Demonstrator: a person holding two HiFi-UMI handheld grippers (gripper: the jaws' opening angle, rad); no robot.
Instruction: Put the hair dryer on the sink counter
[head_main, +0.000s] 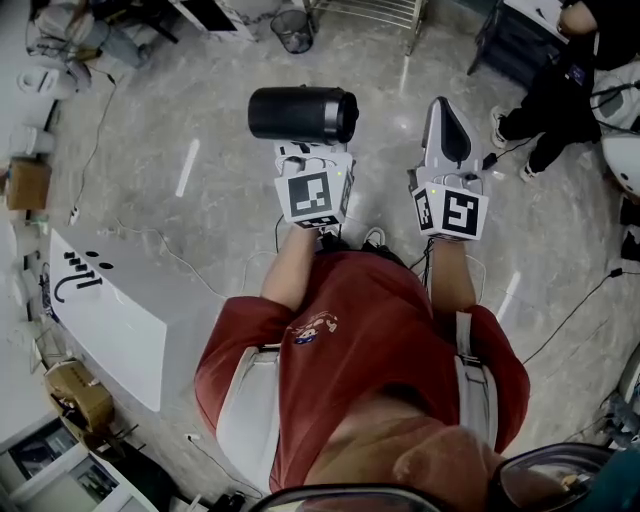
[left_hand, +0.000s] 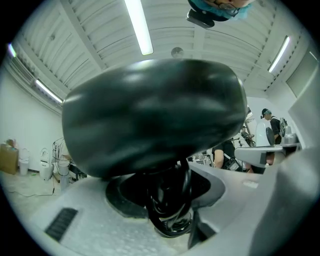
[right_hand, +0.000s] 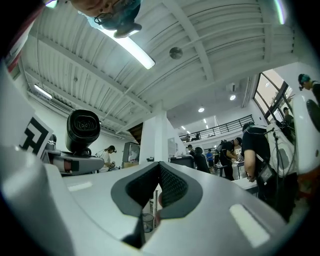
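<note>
Your left tongs (head_main: 312, 150) are pinching the black hair dryer (head_main: 302, 114) low on its handle, where black cord (left_hand: 170, 200) is looped. The dryer is up in the air ahead of your chest, its barrel lying crosswise over the jaws. Just beside it, your right tongs (head_main: 447, 120) are pressed together with nothing between them, and grey floor (head_main: 200, 200) lies below both.
</note>
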